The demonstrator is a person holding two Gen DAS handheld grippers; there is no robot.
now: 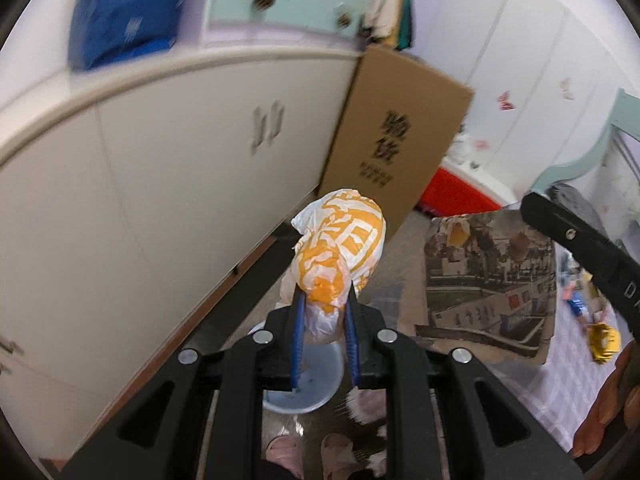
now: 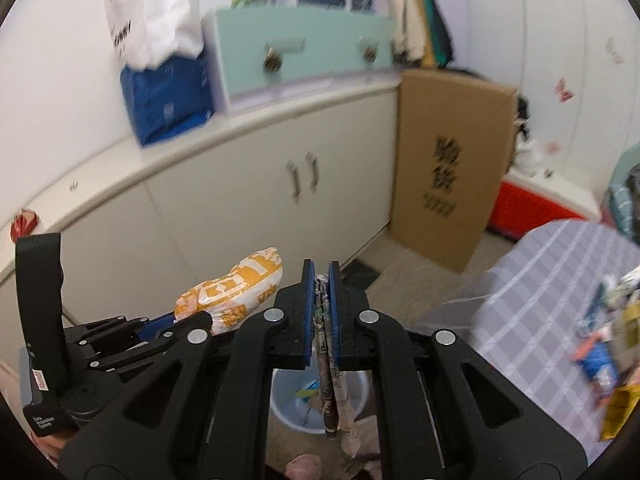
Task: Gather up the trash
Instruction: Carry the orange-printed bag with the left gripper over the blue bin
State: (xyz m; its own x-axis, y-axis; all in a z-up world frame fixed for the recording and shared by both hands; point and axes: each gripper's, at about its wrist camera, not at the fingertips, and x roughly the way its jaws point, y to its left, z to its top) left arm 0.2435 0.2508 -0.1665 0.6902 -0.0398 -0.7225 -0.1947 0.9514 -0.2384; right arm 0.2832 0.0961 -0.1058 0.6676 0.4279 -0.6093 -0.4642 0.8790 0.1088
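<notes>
left hand-held gripper (image 1: 323, 300) clenched on orange-white bag (image 1: 340, 244) pointing forward, right hand-held gripper (image 2: 322, 276) grasping folded newspaper (image 2: 332, 384) hanging down, probably over pale bin (image 2: 288, 404)

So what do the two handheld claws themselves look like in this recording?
Both are alike: the left claw and right claw have matte black angular bodies with cut-out linkage arms, round silver pivot bolts and flat blue fingers. In the right wrist view the left unit has an upright black handle with small white lettering and a label. No cables or sleeves show.

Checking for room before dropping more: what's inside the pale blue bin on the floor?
The bin holds some scraps, one blue-yellow; the gripped newspaper and gripper frame cover the rest.
</notes>
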